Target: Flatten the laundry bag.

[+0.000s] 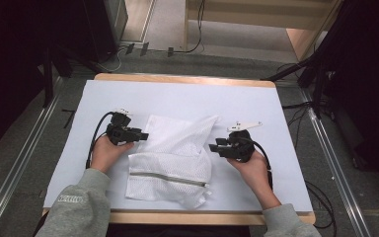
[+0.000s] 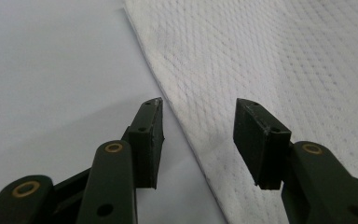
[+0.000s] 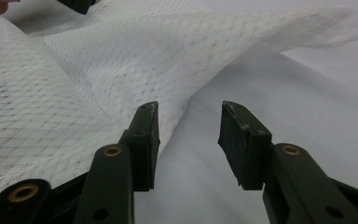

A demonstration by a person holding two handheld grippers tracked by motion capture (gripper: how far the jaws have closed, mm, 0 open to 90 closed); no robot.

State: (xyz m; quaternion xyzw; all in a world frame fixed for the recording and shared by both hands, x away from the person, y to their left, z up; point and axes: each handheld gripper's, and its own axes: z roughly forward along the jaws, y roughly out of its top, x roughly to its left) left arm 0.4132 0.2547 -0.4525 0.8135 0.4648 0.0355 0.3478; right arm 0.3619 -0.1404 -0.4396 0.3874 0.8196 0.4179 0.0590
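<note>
A white mesh laundry bag [image 1: 172, 160] with a zipper [image 1: 168, 178] lies rumpled and partly folded on the white table cover [image 1: 187, 96]. My left gripper [image 1: 140, 135] is open at the bag's left edge. In the left gripper view the left gripper [image 2: 199, 126] straddles the mesh bag's edge [image 2: 270, 60], with nothing clamped. My right gripper [image 1: 213, 146] is open at the bag's right side. In the right gripper view the right gripper [image 3: 189, 128] faces a raised fold of the mesh bag [image 3: 121, 65], its left pad next to the cloth.
The table's wooden rim [image 1: 182, 79] shows at the far edge. Black stands and cables [image 1: 306, 69] sit on the floor around the table. A metal rail [image 1: 335, 163] runs along the right side.
</note>
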